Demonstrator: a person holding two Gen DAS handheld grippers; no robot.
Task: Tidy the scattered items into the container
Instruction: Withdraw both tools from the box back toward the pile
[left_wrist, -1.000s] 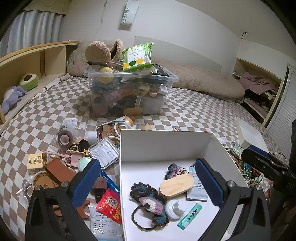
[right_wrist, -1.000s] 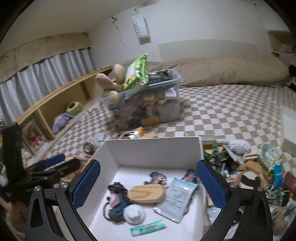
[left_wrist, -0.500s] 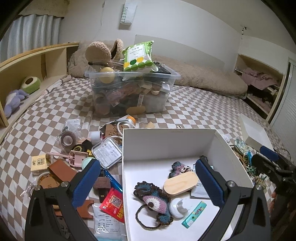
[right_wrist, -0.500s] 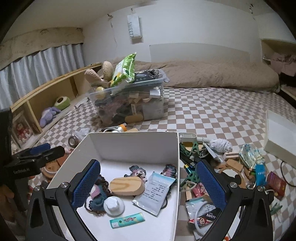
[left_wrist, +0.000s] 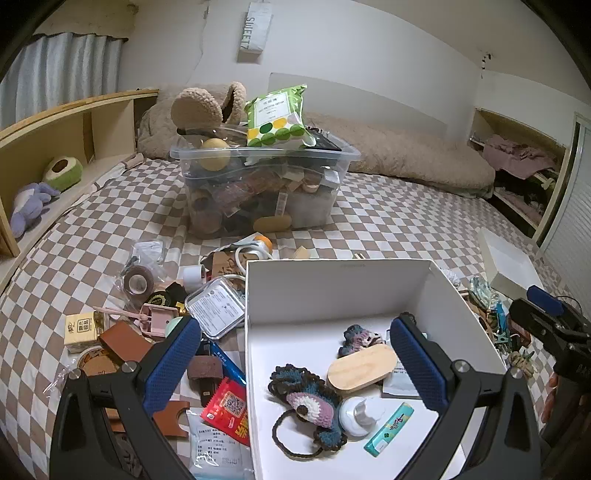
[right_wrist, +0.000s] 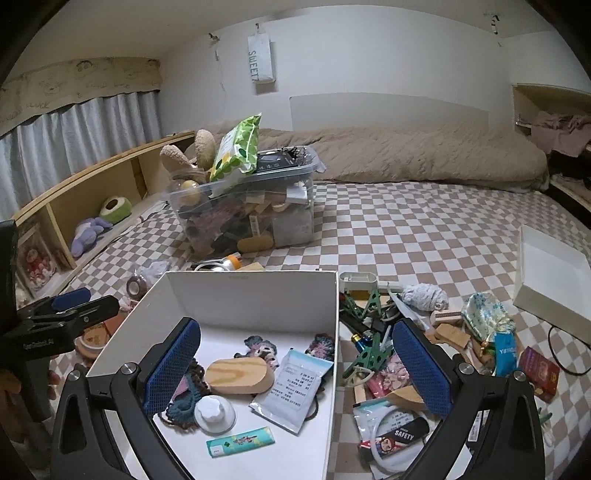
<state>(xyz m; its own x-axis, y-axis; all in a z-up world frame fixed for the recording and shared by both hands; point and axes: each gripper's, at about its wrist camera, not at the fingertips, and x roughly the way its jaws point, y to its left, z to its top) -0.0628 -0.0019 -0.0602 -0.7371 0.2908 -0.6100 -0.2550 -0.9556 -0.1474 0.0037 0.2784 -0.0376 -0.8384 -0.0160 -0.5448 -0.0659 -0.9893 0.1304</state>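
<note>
Both grippers, left (left_wrist: 295, 354) and right (right_wrist: 295, 354), spread wide, empty, above matte white cardboard box (left_wrist: 332, 288).

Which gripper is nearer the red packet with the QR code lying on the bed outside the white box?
Left. The left gripper hangs open almost directly over the red packet, left of the white box. The right gripper, also open, sits over the box's right wall.

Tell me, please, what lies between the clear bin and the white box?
In the left wrist view, between the clear bin and the white box lie an orange-capped bottle, a white cable and a wooden block.
</note>
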